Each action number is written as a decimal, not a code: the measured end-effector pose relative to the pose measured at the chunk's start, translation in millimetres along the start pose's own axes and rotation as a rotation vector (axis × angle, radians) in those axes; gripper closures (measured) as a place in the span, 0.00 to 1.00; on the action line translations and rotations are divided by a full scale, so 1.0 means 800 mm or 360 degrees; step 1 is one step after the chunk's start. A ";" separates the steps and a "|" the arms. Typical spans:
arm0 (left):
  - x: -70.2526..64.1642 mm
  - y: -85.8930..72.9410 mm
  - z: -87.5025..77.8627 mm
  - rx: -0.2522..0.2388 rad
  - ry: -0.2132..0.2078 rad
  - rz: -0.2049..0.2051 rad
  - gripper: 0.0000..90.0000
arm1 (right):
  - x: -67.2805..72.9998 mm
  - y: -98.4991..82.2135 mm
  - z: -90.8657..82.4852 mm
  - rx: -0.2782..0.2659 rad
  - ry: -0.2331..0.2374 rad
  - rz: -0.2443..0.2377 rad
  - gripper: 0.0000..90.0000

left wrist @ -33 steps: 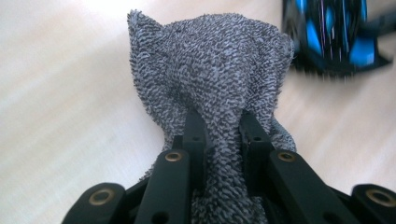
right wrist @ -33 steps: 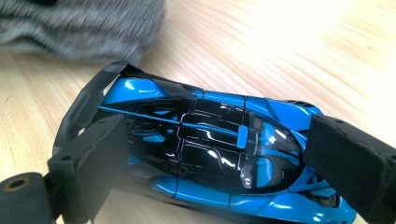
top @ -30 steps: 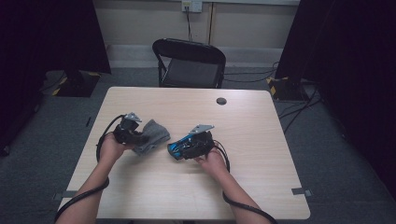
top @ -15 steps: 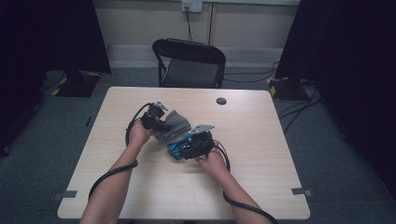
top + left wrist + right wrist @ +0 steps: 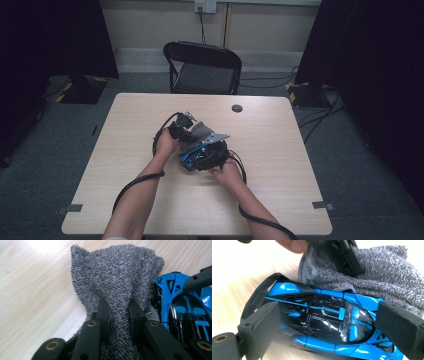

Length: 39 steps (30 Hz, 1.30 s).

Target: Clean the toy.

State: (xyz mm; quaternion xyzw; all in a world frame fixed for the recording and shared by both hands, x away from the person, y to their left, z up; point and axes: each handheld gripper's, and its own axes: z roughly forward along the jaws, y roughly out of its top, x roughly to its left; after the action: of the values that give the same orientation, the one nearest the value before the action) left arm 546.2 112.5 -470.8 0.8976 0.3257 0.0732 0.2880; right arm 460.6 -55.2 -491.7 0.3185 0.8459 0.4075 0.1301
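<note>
Both tools are at table centre in the high view. The right gripper (image 5: pixel 192 161) is clamped on a blue-and-black toy car (image 5: pixel 324 322): its two pads press the car's nose and tail, w/ the car just above or on the wood table (image 5: pixel 280 150). The left gripper (image 5: pixel 119 312) is pinched tight on a bunched grey cloth (image 5: pixel 117 277), a fold of it squeezed between the jaws.

Where things sit: the cloth lies at approx. 11 o'clock of the car in the high view, and at 1 o'clock of it in the right gripper view, draped against the car's side and touching it there. A small dark disc (image 5: pixel 237 108) sits well apart near the table's far edge, at 1 o'clock of the car.

Progress, as I judge it: this looks like wiping the car w/ the cloth. Done: car secured, cloth picked up and brought into contact. Left: the rubbing itself over roof and flanks, prob. most of it. Can't tell from these views if any part is already cleaned; the gloss reads the same all over.
</note>
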 end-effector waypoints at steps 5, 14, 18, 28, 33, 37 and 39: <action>-0.004 0.001 0.004 0.0008 0.0017 0.0007 0.84 | 0.000 -0.001 0.000 -0.0007 -0.0001 -0.0001 0.07; -0.005 0.001 0.002 0.0042 -0.0008 0.0082 0.85 | 0.000 -0.001 0.000 -0.0013 -0.0002 0.0000 0.07; -0.005 -0.002 -0.001 0.0031 -0.0016 0.0068 0.85 | 0.000 -0.001 0.000 -0.0010 -0.0001 -0.0002 0.07; 0.001 -0.016 -0.015 0.0029 -0.0047 0.0095 0.85 | 0.000 -0.001 0.000 -0.0008 0.0000 -0.0002 0.07; 0.003 -0.025 -0.022 0.0021 -0.0070 0.0092 0.85 | 0.000 -0.001 0.000 -0.0007 0.0001 -0.0001 0.07; 0.005 -0.030 -0.027 0.0025 -0.0073 0.0094 0.85 | 0.000 -0.001 0.000 -0.0005 0.0000 -0.0002 0.07; 0.007 -0.033 -0.030 0.0039 -0.0073 0.0119 0.85 | 0.000 0.000 0.000 -0.0004 -0.0001 -0.0002 0.07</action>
State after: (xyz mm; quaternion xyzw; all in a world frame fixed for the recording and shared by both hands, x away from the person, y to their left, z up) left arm 528.5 143.5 -466.5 0.9140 0.2861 0.0593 0.2816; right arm 460.3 -55.2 -492.0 0.3180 0.8455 0.4085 0.1310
